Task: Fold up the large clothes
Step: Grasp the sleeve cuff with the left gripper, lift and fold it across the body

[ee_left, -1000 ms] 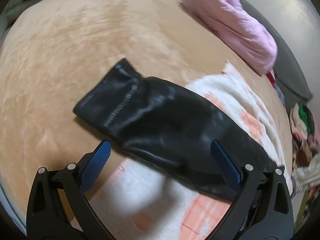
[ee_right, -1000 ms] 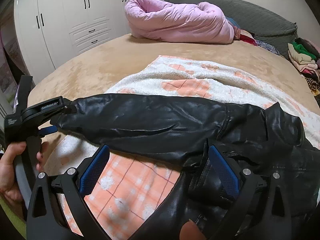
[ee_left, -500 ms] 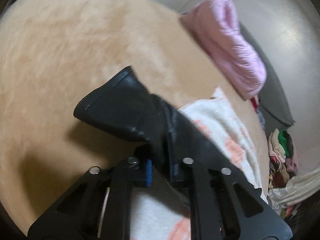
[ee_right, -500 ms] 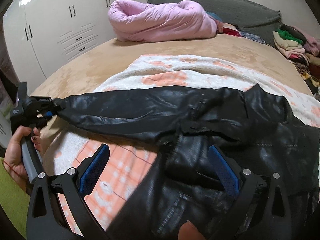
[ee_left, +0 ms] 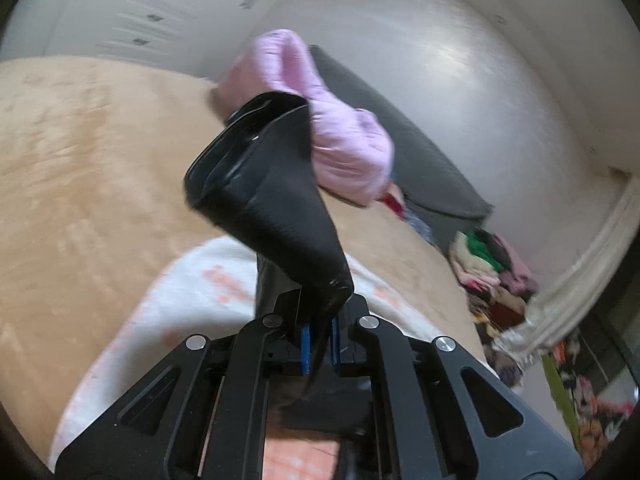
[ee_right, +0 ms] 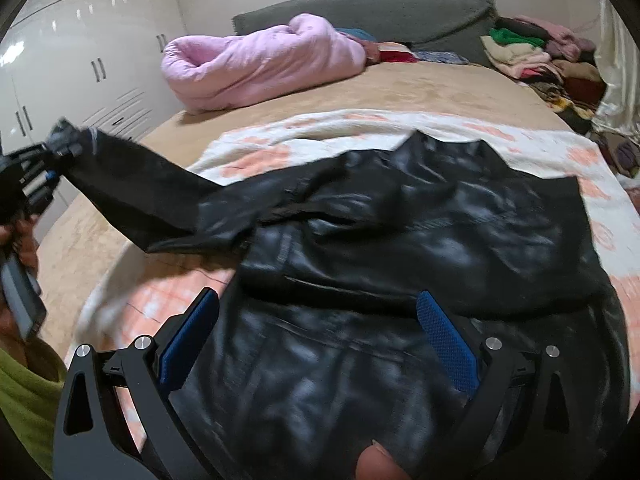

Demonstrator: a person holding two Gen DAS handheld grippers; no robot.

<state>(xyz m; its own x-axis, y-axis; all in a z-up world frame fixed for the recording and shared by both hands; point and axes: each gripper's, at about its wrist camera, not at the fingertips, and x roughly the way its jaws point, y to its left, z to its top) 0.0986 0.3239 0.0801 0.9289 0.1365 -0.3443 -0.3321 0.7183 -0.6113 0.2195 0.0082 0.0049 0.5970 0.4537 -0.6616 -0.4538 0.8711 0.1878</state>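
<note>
A black leather jacket (ee_right: pixel 420 232) lies spread on a white and orange checked blanket (ee_right: pixel 592 160) on the bed. My left gripper (ee_left: pixel 320 338) is shut on the jacket's sleeve (ee_left: pixel 272 184) near the cuff and holds it lifted above the bed; the cuff end stands up in front of the camera. In the right wrist view that gripper (ee_right: pixel 48 160) is at the far left with the sleeve (ee_right: pixel 136 188) stretched up from the jacket. My right gripper (ee_right: pixel 316 340) is open and empty, just above the jacket's lower body.
A rolled pink duvet (ee_right: pixel 260 64) lies at the back of the tan bed (ee_right: pixel 420 88) before a grey headboard (ee_right: pixel 380 8). A pile of mixed clothes (ee_right: pixel 540 56) sits at the back right. White wardrobes (ee_right: pixel 80 60) stand on the left.
My left gripper shut on the sleeve and lifted it up off the bed. My right gripper moved over the jacket's body and stayed open.
</note>
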